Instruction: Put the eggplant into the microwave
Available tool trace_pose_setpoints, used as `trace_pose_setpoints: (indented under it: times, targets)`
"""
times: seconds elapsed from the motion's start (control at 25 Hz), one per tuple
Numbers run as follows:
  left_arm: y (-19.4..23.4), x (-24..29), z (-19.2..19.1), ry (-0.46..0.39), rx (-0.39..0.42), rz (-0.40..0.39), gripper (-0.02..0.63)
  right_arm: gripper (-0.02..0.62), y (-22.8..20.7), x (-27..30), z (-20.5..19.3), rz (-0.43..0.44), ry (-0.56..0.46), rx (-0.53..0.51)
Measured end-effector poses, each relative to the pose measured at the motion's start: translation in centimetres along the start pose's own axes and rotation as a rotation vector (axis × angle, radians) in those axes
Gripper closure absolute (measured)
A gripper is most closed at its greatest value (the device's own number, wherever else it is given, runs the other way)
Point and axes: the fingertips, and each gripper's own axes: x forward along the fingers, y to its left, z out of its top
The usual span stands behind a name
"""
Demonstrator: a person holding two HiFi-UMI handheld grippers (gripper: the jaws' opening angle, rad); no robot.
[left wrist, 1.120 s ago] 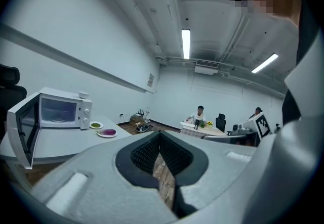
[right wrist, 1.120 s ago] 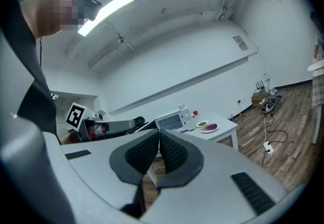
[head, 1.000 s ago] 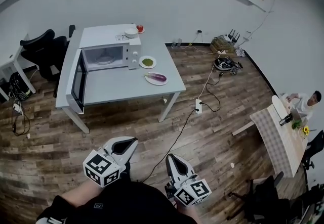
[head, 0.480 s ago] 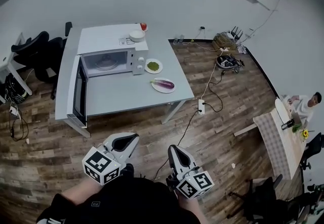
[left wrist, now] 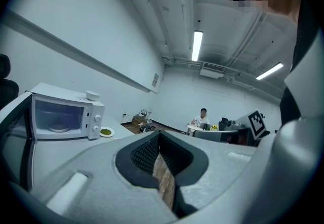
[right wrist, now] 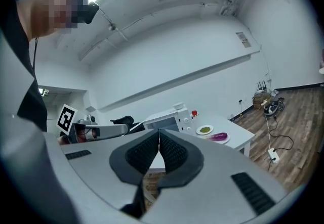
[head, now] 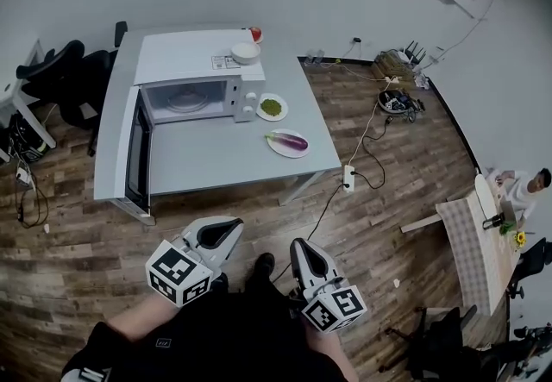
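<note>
Head view: we note a grey table (head: 216, 160) on wood floor (head: 379, 225), carrying the microwave (head: 191, 87) with its door open. The eggplant (head: 289, 141) lies on a plate (head: 289, 153) right of the microwave. Left gripper (head: 231, 223) and right gripper (head: 300, 244) are well short of the microwave, jaws pressed together, empty.

A small red thing (head: 255, 33) stood partly hidden behind the microwave (head: 194, 78), and what it was could not be told. The green food (head: 271, 106) on the far plate (head: 285, 111) was too small to identify. The person's dark torso (head: 216, 346) was cut off by the near edge.
</note>
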Motion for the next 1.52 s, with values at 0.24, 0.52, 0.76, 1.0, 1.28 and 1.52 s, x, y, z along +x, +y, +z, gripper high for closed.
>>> trace_pose_setpoints:
  times: [0.24, 0.52, 0.76, 1.0, 1.28, 1.52]
  targets:
    - [2.2, 2.7, 0.6, 0.010, 0.004, 0.059, 0.598, 0.580, -3.1, 2.9, 1.7, 0.047, -0.032, 0.015]
    - [4.5, 9.6, 2.0, 0.019, 0.004, 0.104, 0.598, 0.581, -9.3, 6.6, 3.6, 0.110, 0.014, -0.028]
    - [5.9, 15.0, 4.0, -0.037, -0.018, 0.159, 0.598, 0.581, -14.8, 9.7, 5.2, 0.171, 0.049, -0.030]
    - [7.0, 18.3, 4.2, -0.045, -0.048, 0.203, 0.598, 0.580, -17.6, 11.5, 6.2, 0.216, 0.096, -0.100]
    - [9.9, 20.1, 4.3, -0.010, -0.023, 0.227, 0.598, 0.578, -20.1, 14.9, 6.4, 0.144, 0.122, -0.159]
    - [12.9, 20.7, 3.5, 0.020, -0.015, 0.238, 0.598, 0.578, -20.2, 17.8, 5.8, 0.151, 0.151, -0.168]
